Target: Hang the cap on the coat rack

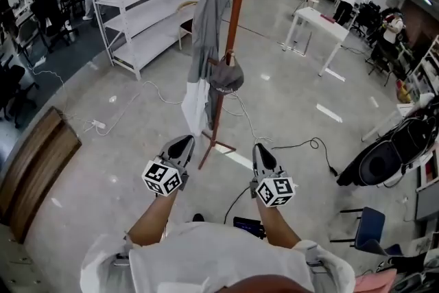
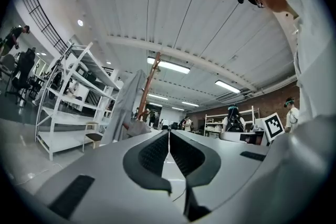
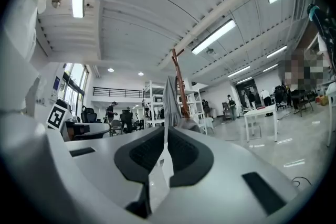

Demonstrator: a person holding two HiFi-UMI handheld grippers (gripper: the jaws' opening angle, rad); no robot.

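Cap (image 1: 226, 77) on coat rack (image 1: 237, 7) looks soft, light, floppy, so I'd grip its stiffer brim; left gripper (image 1: 181, 145) and right gripper (image 1: 263, 153) both pressed together, empty.

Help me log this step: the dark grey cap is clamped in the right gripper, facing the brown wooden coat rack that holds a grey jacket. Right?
No. The right gripper is shut on nothing; the head view shows the dark grey cap hanging on the brown wooden coat rack, beside the grey jacket.
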